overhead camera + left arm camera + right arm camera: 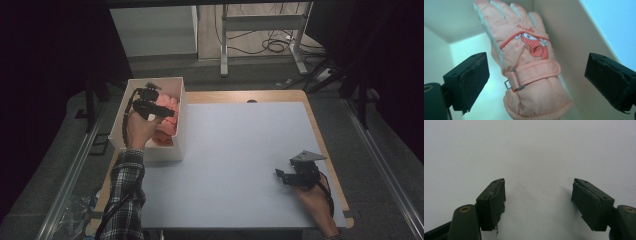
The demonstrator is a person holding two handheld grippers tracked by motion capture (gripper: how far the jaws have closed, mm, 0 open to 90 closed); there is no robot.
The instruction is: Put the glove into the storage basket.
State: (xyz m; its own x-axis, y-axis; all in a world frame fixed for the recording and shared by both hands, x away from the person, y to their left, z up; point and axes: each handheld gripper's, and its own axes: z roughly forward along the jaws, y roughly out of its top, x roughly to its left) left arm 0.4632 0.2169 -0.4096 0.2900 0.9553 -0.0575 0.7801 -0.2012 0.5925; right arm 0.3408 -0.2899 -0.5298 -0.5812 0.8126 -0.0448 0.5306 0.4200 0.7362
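Checked flannel covers the person's left forearm (125,195), which comes in at the near left edge of the table (320,135) in the high view, while the right hand rests at the near right. That hand holds the right gripper (282,176) low over the pale sheet (235,160) that covers most of the wooden tabletop; the grey three-cornered plate sits on top of it. In the right gripper view its two black jaws stand wide apart over the bare sheet (531,152), with nothing between the pads (496,202). Farther in and to the left, the left hand (139,130) holds the left gripper (172,114) over a white box (181,120) that stands at the table's far left corner, partly over the edge of the sheet. Inside the box lies a pink glove (167,125). Seen from the left gripper view, the glove (529,70) lies flat against the box's beige inner wall (574,50), fingers pointing away, cuff nearest, with a red cartoon patch on its back and a strap with a metal buckle across the wrist. The left gripper (536,75) is released: its jaws are spread on either side of the glove and the pads (472,82) do not touch it. Beyond the table are a dark floor, a metal frame and loose cables.
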